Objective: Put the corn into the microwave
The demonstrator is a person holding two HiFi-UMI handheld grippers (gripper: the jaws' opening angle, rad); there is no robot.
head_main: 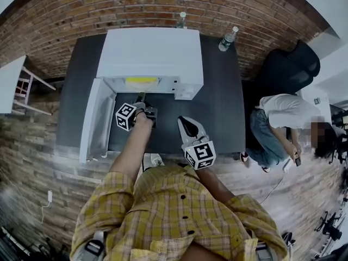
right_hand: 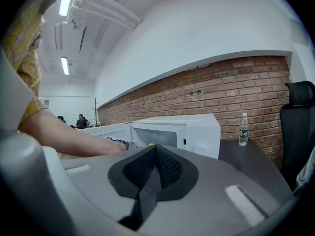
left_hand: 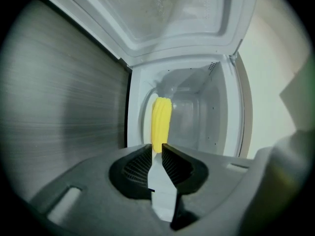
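Yellow ribbed corn cob (head_main: pixel 141 81) (left_hand: pixel 161 122) lies on the floor inside the white box-shaped microwave (head_main: pixel 152 53), so the placing step looks done. Your left gripper (head_main: pixel 142 99) (left_hand: pixel 156 149) sits at the cavity's mouth, clear of the cob, its fingers a narrow slit apart and holding nothing. Your right gripper (head_main: pixel 185 123) (right_hand: pixel 155 149) hangs over the dark worktop (head_main: pixel 223 102), fingers pressed together, empty. Next, I'd judge, draw the left one straight back without clipping the open white door (head_main: pixel 98 118).

Yellow plaid shirt (head_main: pixel 179 211); grey left gripper (head_main: pixel 142 99), right gripper (head_main: pixel 186 123), black-white marker cubes (head_main: pixel 126 116) (head_main: pixel 199 155).
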